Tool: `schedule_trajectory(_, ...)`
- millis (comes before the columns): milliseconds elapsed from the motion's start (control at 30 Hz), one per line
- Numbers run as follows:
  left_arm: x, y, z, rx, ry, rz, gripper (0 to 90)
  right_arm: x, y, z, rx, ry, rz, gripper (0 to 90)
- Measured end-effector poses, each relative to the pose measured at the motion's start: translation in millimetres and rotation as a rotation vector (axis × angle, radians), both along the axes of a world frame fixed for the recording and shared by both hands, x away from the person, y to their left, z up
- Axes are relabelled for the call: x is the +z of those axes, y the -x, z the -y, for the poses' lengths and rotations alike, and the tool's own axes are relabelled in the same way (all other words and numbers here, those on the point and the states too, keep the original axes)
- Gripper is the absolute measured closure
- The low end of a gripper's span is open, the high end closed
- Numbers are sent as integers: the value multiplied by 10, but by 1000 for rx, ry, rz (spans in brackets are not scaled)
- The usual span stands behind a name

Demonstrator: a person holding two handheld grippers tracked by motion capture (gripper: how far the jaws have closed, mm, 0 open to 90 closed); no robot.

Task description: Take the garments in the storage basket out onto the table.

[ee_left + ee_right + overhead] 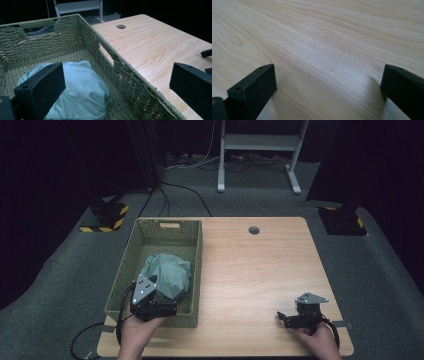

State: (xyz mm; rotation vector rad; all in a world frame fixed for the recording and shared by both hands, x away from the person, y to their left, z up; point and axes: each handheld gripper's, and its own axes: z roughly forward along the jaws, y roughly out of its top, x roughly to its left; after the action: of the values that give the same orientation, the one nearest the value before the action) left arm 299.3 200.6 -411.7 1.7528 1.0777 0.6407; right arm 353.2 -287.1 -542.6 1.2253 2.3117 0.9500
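Wide-spread left gripper (159, 306) hovers over a crumpled pale-green cloth (82, 92) bundled in a woven basket (130, 75); right gripper (286, 318) gapes empty above the table (324, 37).

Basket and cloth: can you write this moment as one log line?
cloth in basket | left gripper open, over basket's near end | right gripper open, above bare table

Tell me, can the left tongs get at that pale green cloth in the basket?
Probably yes. The left tongs hang open over the woven basket, whose top is open, and the bundled cloth lies just ahead of them with nothing on top of it.
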Motion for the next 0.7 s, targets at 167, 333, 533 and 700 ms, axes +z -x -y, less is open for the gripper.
schedule_trajectory(167,4,-81,19,-4,18,-10,3,0,0,0,0,1,0,0)
schedule_trajectory(333,-8,-209,-9,10,6,6,3,0,0,0,0,0,0,0)
schedule_trajectory(533,-21,-320,-19,26,-12,-16,3,0,0,0,0,0,0,0)
schedule_trajectory(700,-51,-446,-55,57,-18,-41,3,0,0,0,0,0,0,0)
